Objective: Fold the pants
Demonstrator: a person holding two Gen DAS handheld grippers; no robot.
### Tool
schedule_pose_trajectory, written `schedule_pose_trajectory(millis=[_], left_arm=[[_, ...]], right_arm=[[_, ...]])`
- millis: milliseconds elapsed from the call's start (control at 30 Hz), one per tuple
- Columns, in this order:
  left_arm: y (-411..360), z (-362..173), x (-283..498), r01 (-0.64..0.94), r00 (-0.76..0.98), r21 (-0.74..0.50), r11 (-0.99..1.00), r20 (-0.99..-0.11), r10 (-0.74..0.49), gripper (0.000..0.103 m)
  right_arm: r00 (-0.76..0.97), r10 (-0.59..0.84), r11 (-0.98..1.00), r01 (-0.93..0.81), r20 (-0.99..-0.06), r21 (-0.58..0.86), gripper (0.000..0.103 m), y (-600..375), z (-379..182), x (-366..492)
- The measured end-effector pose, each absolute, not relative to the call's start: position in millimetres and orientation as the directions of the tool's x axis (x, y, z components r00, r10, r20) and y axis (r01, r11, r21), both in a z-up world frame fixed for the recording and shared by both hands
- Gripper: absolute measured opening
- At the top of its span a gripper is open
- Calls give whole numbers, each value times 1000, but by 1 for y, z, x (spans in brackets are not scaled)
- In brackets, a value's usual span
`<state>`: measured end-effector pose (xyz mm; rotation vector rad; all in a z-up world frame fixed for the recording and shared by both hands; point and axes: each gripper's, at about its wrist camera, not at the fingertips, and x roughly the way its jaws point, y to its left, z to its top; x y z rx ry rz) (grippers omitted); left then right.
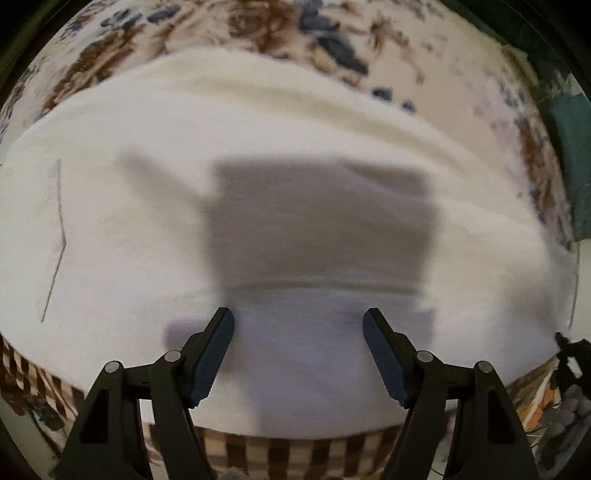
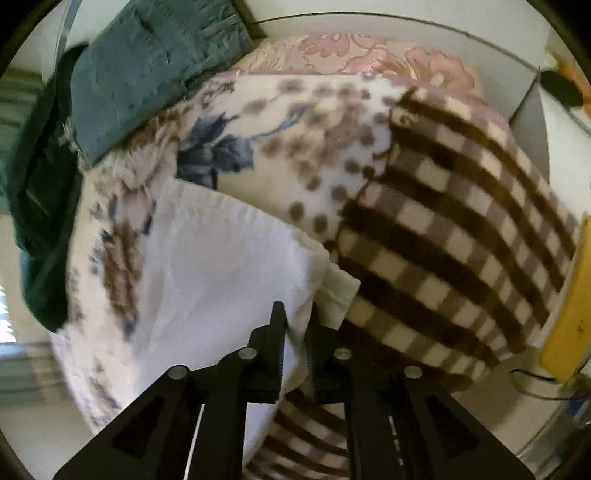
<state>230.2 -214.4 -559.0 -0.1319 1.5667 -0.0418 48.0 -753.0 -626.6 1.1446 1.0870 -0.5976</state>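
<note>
The white pants lie spread across a blanket-covered bed and fill most of the left wrist view. My left gripper is open and empty just above the cloth, its shadow on the pants. In the right wrist view my right gripper is shut on the edge of the white pants, near the ribbed waistband, with cloth pinched between the fingers.
The bed carries a floral blanket with a brown checked border. Folded dark green clothes lie at the bed's far corner. A yellow object stands right of the bed.
</note>
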Motion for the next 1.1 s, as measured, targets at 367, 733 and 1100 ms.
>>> schedule_pose_trajectory(millis=[367,733,1100], left_arm=[[-236,-590,254,-72,-98,-51,996,-993,-58,103],[-250,-556,257,-102,-60,-79,992,-995,-86,103],[-293,-596,283,-53,-79,-55,997,-995,-59,103]], right_arm=[[360,0,445,836,-933,322,7,-752,-609,65],[381,159,370,832,-911,413,65,-765,-622,38],[670,262,255,646,-695,719,65,-761,-659,59]])
